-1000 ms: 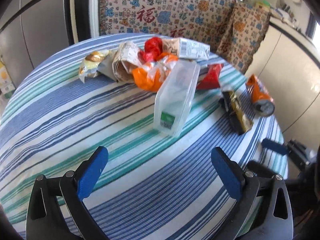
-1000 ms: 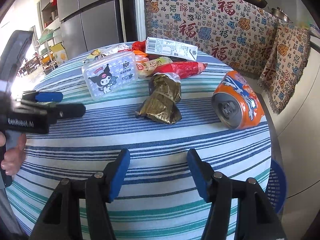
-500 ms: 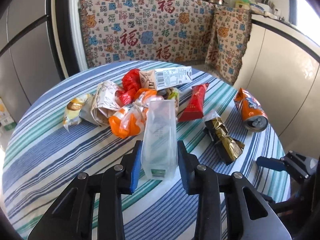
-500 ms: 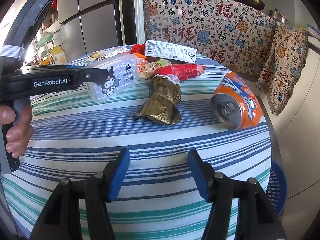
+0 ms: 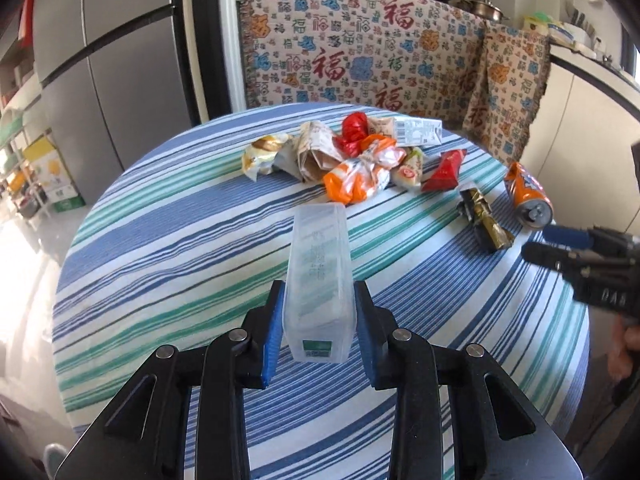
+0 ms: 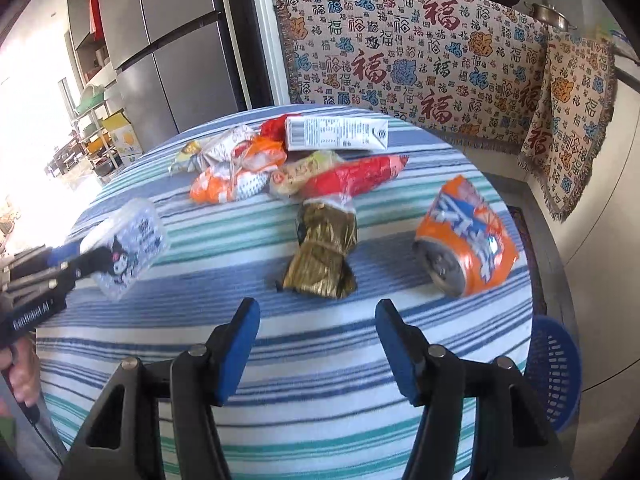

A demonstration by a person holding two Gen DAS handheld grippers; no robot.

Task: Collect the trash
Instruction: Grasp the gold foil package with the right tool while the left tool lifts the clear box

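Trash lies heaped along the far side of my round table, whose striped cloth (image 5: 168,248) runs in blue, teal and white bands. Working from the left in my left wrist view, I see a crinkled yellow-and-white snack wrapper (image 5: 262,154), then a crumpled printed paper bag (image 5: 316,154), a knotted red plastic bag (image 5: 354,132) behind it, and a glossy orange-and-white film bag (image 5: 360,176) slumped in front. Behind those lies a rectangular white carton (image 5: 416,134) on its side, with fine print on its face. Next comes a red foil pouch (image 5: 444,170), pointed like a wedge, then a twisted gold foil wrapper (image 5: 486,220) with sharp metallic creases, and farthest right a dented orange drink can (image 5: 528,196) on its side, its silver end turned my way. In front of all this, my left gripper (image 5: 318,328) has its blue pads pinched on a translucent plastic box (image 5: 320,280), a tall rounded-corner tub with a green label at its near end; in my right wrist view it shows a cartoon print and is clear of the cloth. My right gripper (image 6: 318,348) hangs spread with nothing between its pads, above bare cloth just in front of the gold wrapper. At the table's right edge I can see a blue perforated plastic basket (image 6: 554,372).
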